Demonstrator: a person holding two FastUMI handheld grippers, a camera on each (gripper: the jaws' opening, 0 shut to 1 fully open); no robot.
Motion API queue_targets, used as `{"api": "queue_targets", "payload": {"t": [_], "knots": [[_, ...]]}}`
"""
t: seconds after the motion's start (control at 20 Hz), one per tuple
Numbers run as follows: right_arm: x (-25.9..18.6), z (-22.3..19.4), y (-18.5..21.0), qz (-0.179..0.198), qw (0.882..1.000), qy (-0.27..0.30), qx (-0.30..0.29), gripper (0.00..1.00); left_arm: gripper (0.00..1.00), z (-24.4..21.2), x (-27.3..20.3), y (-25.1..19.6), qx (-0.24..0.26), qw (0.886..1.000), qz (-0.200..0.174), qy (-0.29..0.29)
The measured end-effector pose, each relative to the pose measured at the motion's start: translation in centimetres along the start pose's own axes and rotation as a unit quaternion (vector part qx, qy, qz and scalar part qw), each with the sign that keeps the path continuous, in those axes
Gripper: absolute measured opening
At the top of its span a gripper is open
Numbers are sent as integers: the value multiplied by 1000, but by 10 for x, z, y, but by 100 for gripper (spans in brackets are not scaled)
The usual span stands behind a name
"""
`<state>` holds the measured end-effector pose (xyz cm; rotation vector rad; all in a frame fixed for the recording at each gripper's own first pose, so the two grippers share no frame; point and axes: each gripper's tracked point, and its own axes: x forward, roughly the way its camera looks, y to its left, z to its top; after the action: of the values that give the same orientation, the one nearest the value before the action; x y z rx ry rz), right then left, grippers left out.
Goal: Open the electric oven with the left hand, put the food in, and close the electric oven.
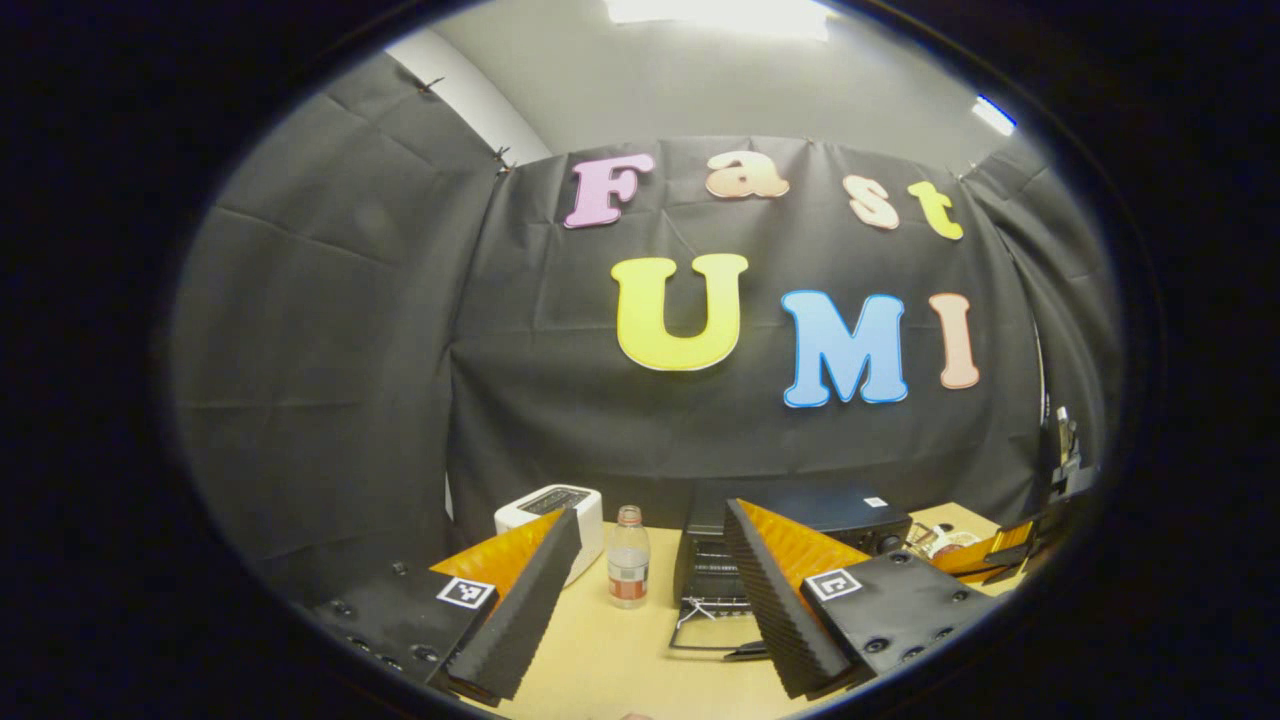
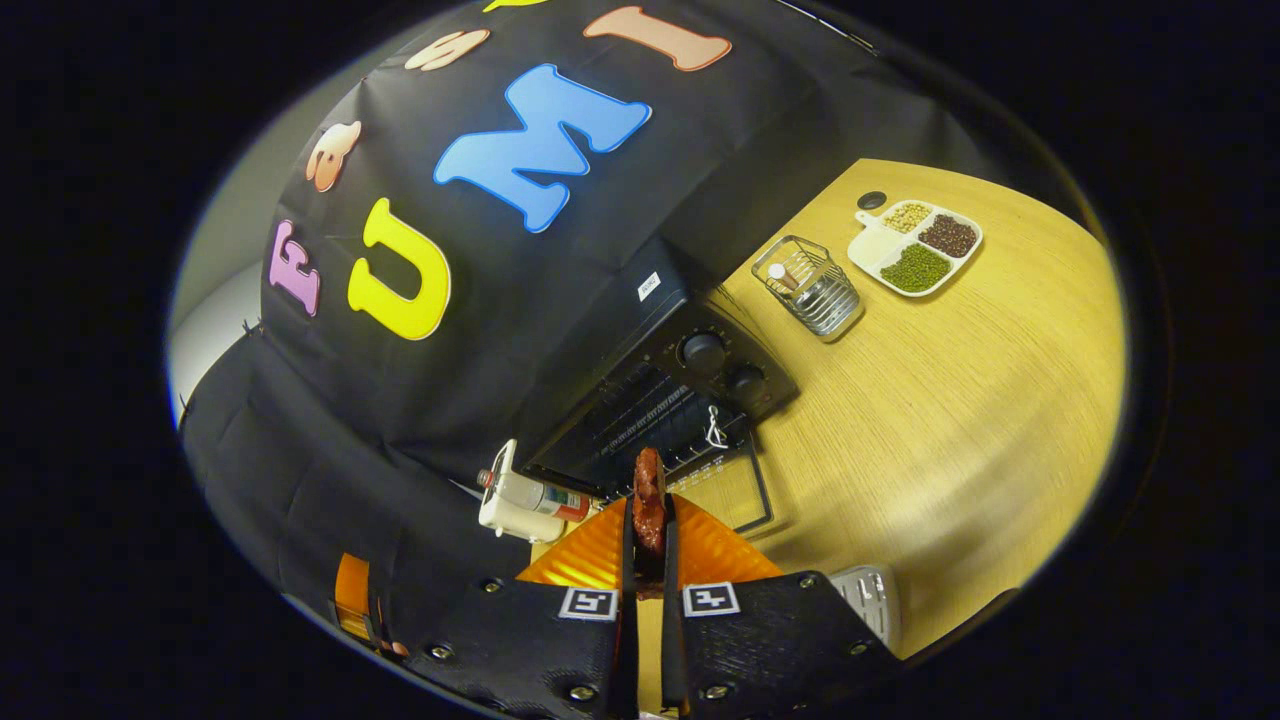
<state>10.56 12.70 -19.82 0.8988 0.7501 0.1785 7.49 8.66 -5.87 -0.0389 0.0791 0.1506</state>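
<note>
**Wood table, open oven, food in the right gripper**

Pale wood makes up the table (image 2: 960, 400), the biggest thing in the right gripper view, and everything else rests on it. Against the black cloth wall stands the electric oven (image 2: 640, 390), a dark box with two round knobs at one end of its front. Its glass door (image 2: 735, 490) is folded down flat onto the table in front of the cavity, and the wire rack inside is in plain sight. In the left gripper view the same oven (image 1: 800, 520) sits behind that gripper's right finger, door down.

A white toaster (image 1: 555, 510) stands to the left of the oven in the left gripper view, with a small clear bottle (image 1: 628, 570) between the two, upright and uncapped. Past the knob end of the oven, in the right gripper view, is a wire basket (image 2: 812, 285), and just beyond it a white divided tray (image 2: 915, 250) with beans of different colours in its compartments.

The left gripper (image 1: 650, 600) hangs above the table with its fingers spread wide and nothing between them. The right gripper (image 2: 648, 545) is closed on the food (image 2: 648, 500), a reddish-brown piece pinched between both fingers, held just in front of the open oven mouth and above the lowered door.
</note>
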Motion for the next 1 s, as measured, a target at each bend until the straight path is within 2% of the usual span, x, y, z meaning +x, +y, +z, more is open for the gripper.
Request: {"api": "queue_targets", "payload": {"t": [0.35,0.4,0.7,0.85,1.0], "knots": [[61,-3,22,6,999,-26,35,9,97,-12,31,30,8,1000,5,14],[70,-3,24,5,999,-29,40,10,90,-13,36,34,12,1000,6,16],[122,-2,27,-2,998,-37,56,10,90,-21,66,51,20,1000,6,22],[145,6,32,5,996,-67,59,9,90,-30,78,62,22,999,9,32],[166,4,33,2,996,-73,54,9,90,-40,88,71,24,999,14,42]]}}
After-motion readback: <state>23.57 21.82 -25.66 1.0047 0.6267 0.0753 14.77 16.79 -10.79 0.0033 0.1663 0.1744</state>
